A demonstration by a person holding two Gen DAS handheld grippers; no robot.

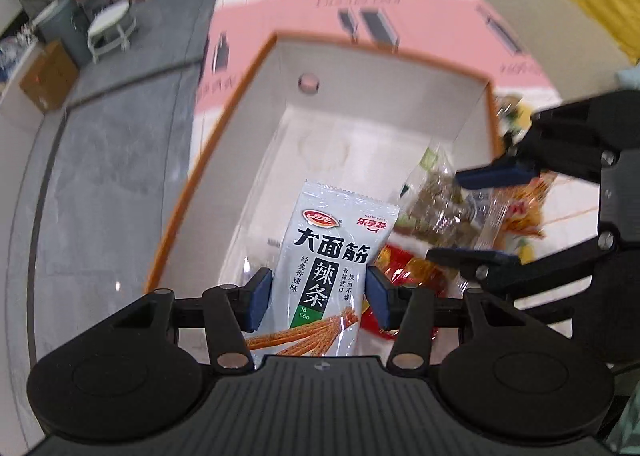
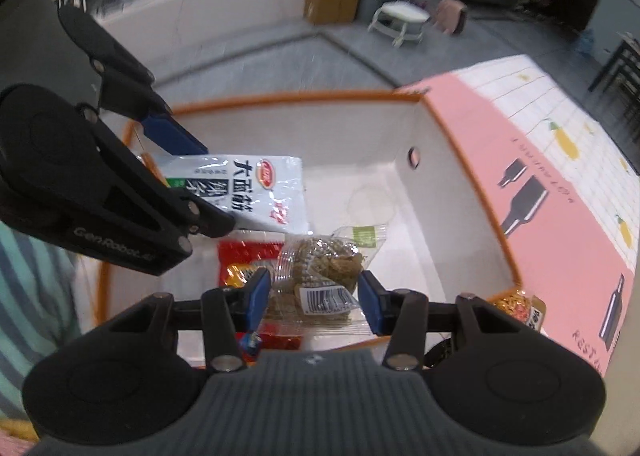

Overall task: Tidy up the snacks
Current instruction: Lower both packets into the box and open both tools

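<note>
Left tongs (image 1: 318,294) grip a white packet (image 1: 324,256); right tongs (image 2: 314,298) pinch a clear bag (image 2: 320,276). Both hang over the box (image 2: 460,176), where a red packet (image 2: 244,256) already lies. One snack (image 2: 518,306) waits on the desk (image 2: 560,224).

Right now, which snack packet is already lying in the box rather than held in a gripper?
The red packet on the box floor. The white spicy-strip packet sits in the left gripper, the clear packet in the right gripper.
</note>
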